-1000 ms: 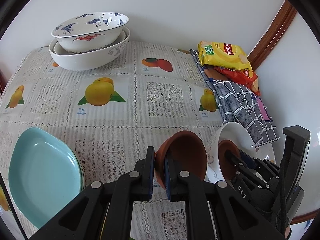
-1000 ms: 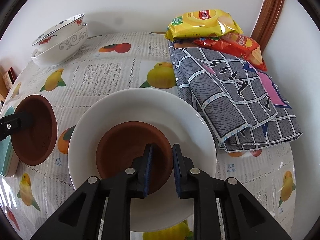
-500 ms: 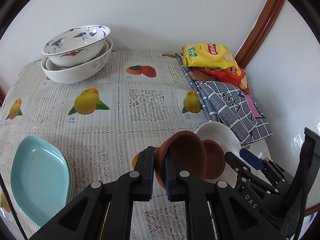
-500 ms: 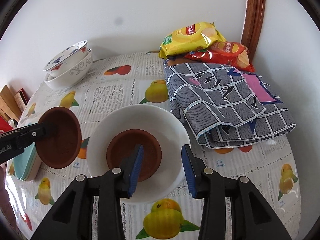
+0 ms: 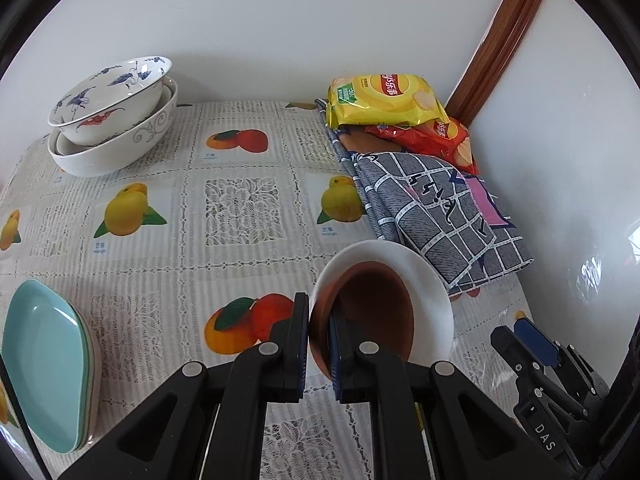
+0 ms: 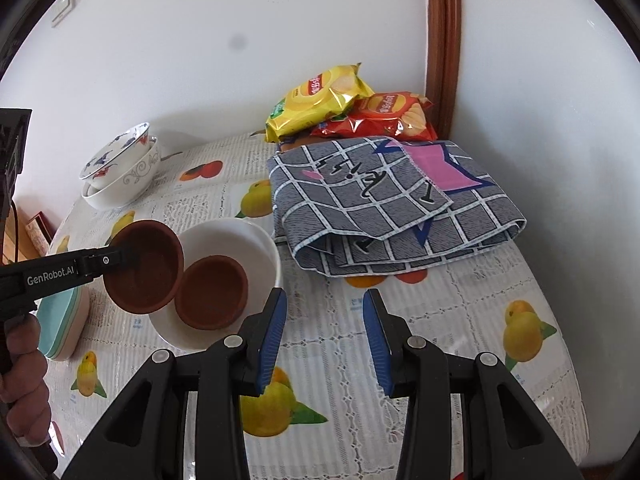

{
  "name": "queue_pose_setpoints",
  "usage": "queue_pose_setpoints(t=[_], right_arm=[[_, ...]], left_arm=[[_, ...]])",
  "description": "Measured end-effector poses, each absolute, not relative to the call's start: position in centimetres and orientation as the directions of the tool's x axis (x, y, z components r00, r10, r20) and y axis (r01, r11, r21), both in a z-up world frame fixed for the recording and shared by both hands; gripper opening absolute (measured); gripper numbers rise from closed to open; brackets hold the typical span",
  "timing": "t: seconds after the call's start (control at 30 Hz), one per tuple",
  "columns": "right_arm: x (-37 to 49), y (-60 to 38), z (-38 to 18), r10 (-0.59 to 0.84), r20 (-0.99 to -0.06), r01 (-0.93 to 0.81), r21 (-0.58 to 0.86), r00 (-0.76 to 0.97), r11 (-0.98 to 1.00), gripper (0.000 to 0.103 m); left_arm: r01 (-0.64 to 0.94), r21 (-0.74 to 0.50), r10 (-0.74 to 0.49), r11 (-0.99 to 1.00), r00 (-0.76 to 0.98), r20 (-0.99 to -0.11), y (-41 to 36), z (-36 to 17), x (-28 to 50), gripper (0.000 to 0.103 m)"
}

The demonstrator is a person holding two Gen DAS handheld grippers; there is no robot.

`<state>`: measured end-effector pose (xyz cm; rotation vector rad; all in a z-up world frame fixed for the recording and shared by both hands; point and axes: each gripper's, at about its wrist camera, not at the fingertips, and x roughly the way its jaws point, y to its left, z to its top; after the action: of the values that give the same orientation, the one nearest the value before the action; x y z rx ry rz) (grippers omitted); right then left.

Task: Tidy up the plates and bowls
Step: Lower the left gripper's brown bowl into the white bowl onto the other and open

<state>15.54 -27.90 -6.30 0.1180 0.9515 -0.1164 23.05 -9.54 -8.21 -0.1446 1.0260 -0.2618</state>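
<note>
My left gripper [image 5: 319, 340] is shut on the rim of a brown clay bowl [image 5: 368, 316] and holds it tilted over the left edge of a white plate [image 5: 428, 280]. In the right wrist view the held bowl [image 6: 144, 266] hangs beside a second brown bowl [image 6: 212, 298] that lies in the white plate [image 6: 236, 236]. My right gripper [image 6: 325, 340] is open and empty, drawn back to the right of the plate. Two patterned bowls [image 5: 116, 120] are stacked at the far left. Stacked teal plates [image 5: 44, 364] lie at the near left.
A folded grey checked cloth [image 6: 384, 204] lies right of the white plate, with a yellow chip bag [image 6: 320, 100] and a red chip bag [image 6: 384, 120] behind it by the wall corner. The fruit-print tablecloth [image 5: 240, 208] covers the table.
My right gripper let go of the brown bowl in the white plate, opened wide and pulled back. My left gripper carried its brown bowl rightward over the plate's edge.
</note>
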Motion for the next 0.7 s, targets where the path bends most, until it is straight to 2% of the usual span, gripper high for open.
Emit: queue_pose_setpoints(t=[0.7], right_arm=[[14.3,-31.7,-9.0,-0.067,-0.847,0.228,0.066,0.528,0.971,0.04]], left_arm=[[0.159,-0.239,-0.285,0.958,0.437,-0.853,-12.4,-10.8,24.6,0.011]])
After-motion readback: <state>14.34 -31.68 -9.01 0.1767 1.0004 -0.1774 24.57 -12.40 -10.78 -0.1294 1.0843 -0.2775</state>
